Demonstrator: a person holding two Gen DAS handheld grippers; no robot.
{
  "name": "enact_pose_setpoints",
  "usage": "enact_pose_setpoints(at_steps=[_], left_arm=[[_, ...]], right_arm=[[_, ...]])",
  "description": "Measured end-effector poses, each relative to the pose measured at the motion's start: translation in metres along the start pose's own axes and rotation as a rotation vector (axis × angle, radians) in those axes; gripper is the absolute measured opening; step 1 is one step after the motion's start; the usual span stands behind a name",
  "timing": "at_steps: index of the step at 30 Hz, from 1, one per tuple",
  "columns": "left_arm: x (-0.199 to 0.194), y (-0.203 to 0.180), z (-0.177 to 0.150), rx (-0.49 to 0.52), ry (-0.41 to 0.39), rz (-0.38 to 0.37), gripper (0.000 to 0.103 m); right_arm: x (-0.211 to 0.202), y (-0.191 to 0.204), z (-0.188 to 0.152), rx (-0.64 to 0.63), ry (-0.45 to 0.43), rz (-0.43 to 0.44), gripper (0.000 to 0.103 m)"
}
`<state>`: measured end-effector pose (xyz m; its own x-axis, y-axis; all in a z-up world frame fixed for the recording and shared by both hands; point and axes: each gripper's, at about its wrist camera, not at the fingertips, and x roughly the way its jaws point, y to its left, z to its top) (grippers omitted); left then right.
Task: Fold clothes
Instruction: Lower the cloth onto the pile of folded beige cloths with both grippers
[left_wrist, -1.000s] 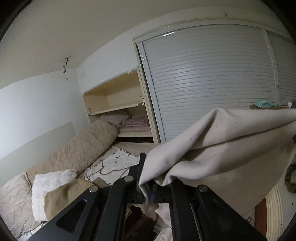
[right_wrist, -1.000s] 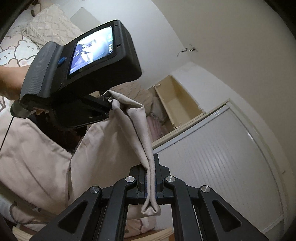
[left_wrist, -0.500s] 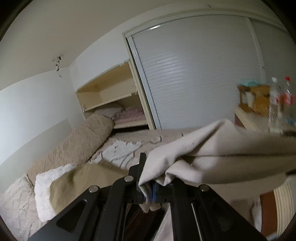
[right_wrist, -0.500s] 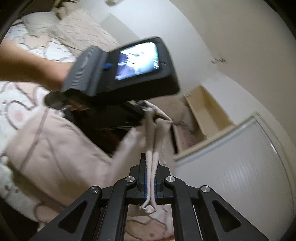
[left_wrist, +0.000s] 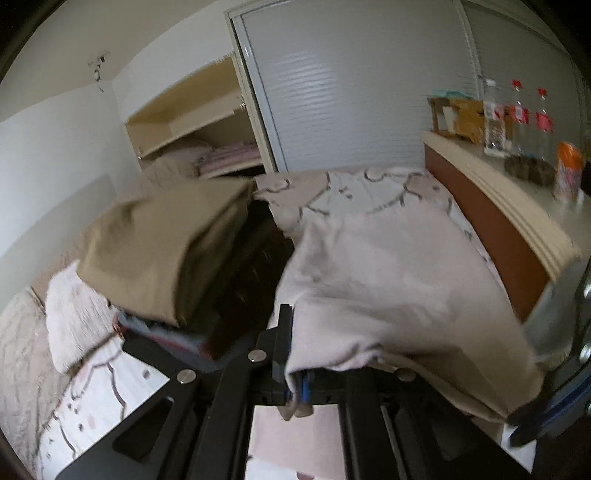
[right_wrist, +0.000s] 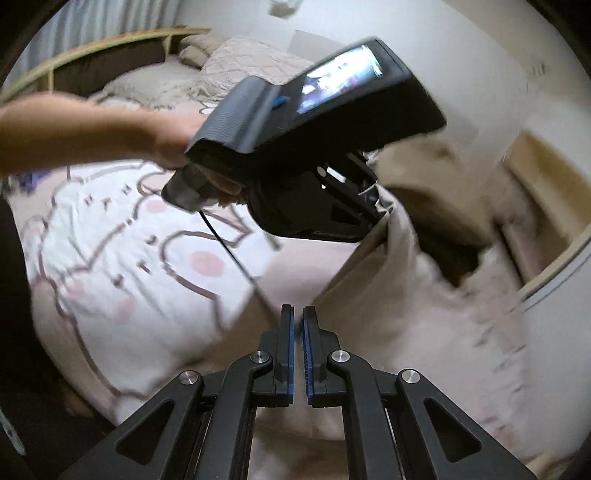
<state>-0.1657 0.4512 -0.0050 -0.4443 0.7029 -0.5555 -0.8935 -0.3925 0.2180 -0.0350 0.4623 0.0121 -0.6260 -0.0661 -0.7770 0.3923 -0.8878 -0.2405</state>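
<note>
Bed (left_wrist: 369, 192) below, cloth (left_wrist: 388, 280) dangling.
Left tongs (left_wrist: 295, 384) pinch its corner; right tongs (right_wrist: 298, 332) narrow, empty — one-cornered, it may bunch above bed.

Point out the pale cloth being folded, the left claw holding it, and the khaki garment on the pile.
pale cloth (left_wrist: 388, 280), left wrist view, its draped middle.
left claw (left_wrist: 295, 373), left wrist view, between its fingertips, shut on the cloth's edge.
khaki garment (left_wrist: 159, 236), left wrist view, its top face.

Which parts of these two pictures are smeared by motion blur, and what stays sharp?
Left wrist view: the tan garment and bottles are smeared; the left gripper clamping the cream cloth is sharp. Right wrist view: the forearm and bedsheet blur; the right gripper stays crisp.
</note>
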Motion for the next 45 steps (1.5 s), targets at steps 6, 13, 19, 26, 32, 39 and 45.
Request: enact_pose_setpoints(at_steps=[6,13,19,26,32,39,45], left_arm=[[0.006,0.010,-0.032,-0.017,0.010,0.005,0.004],[0.023,0.013,-0.062,0.019,0.059,-0.001,0.008],[0.029,0.014,-0.067,-0.019,0.072,-0.006,0.009],[0.029,0.021,-0.072,-0.128,0.088,0.015,0.017],[0.029,0.026,-0.075,-0.198,0.105,0.016,0.017],[0.019,0.036,-0.066,-0.308,0.087,-0.033,0.013],[0.020,0.037,-0.066,-0.332,0.092,-0.036,0.013]], right_arm=[[0.050,0.025,-0.018,0.142,0.024,0.109,0.005],[0.039,0.020,-0.039,0.295,-0.040,0.147,0.006],[0.005,0.009,-0.056,0.338,-0.134,-0.080,0.023],[0.013,0.049,-0.085,0.138,-0.175,-0.380,0.078],[0.036,0.082,-0.102,-0.042,-0.177,-0.549,0.077],[0.045,0.091,-0.089,-0.046,-0.233,-0.643,0.074],[0.080,0.097,-0.079,-0.152,-0.200,-0.827,0.074]])
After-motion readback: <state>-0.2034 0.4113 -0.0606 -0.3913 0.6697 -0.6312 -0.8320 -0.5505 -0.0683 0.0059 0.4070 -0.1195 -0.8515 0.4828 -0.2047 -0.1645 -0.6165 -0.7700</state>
